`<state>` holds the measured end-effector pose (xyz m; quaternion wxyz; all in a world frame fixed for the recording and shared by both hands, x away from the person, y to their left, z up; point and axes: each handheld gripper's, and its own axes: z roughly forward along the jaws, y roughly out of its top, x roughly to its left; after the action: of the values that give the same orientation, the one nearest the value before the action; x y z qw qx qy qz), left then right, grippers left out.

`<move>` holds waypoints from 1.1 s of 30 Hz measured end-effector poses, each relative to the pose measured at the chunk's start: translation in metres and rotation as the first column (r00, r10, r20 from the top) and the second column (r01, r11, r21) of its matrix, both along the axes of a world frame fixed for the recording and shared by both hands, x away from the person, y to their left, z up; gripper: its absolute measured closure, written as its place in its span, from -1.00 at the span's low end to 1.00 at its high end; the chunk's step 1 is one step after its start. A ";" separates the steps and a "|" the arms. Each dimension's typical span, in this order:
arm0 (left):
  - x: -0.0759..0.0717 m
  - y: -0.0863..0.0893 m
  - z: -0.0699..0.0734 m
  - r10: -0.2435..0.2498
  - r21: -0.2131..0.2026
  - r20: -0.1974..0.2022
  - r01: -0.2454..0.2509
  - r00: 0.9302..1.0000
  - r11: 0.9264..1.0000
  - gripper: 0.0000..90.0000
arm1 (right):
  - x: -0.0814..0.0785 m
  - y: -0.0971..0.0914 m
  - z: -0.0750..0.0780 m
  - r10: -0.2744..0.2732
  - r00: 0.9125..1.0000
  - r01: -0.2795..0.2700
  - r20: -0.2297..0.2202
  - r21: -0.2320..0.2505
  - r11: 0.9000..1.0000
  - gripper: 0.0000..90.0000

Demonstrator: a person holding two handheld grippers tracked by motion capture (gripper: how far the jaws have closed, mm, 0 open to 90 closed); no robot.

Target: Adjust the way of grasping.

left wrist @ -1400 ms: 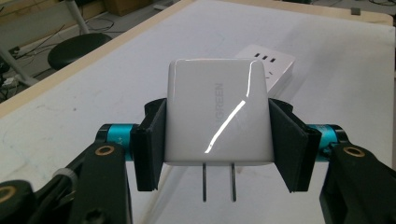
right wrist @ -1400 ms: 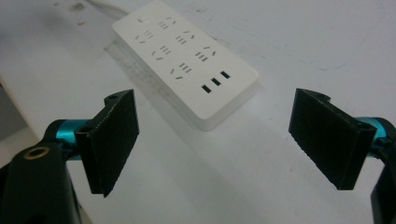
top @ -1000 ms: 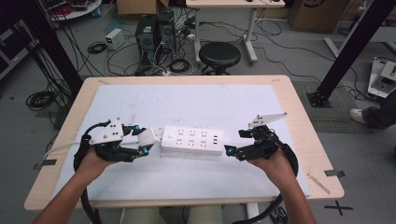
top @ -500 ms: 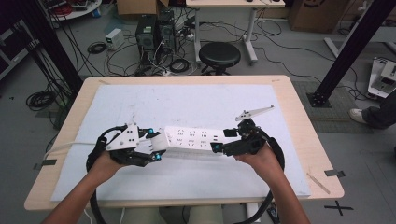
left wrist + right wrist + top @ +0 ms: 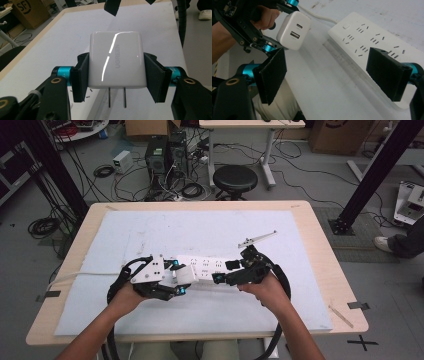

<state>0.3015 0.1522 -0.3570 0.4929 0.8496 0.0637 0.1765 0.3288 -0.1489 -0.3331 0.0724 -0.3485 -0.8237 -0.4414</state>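
Clamping the glossy white plastic charger (image 5: pixel 117 62), your left gripper (image 5: pixel 176 279) nears the white power strip (image 5: pixel 207 268); your right gripper (image 5: pixel 329 72) gapes, straddling it mid-tabletop.

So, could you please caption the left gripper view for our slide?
Left gripper clamps a white charger by its sides, two prongs bare, above the table.

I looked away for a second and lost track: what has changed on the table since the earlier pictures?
Both hands moved inward toward the power strip. The left gripper carried the white charger up to the strip's left end; the right gripper, jaws open, closed in on its right end. The charger stays clamped and unplugged, and the strip lies where it was.
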 end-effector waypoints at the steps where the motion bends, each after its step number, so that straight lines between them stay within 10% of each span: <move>1: 0.001 -0.001 0.000 -0.004 0.004 0.001 0.004 1.000 1.000 -0.05 | 0.000 0.001 0.000 -0.002 1.000 0.002 -0.009 0.001 1.000 -0.62; 33: 0.004 -0.035 -0.005 -0.055 0.009 0.022 0.055 0.998 0.998 -0.05 | 0.013 0.017 -0.007 0.050 0.981 -0.038 -0.189 0.068 0.997 -0.49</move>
<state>0.3059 0.1172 -0.3622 0.4948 0.8510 0.0342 0.1727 0.3419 -0.1321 -0.3398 0.1717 -0.3683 -0.8058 -0.4307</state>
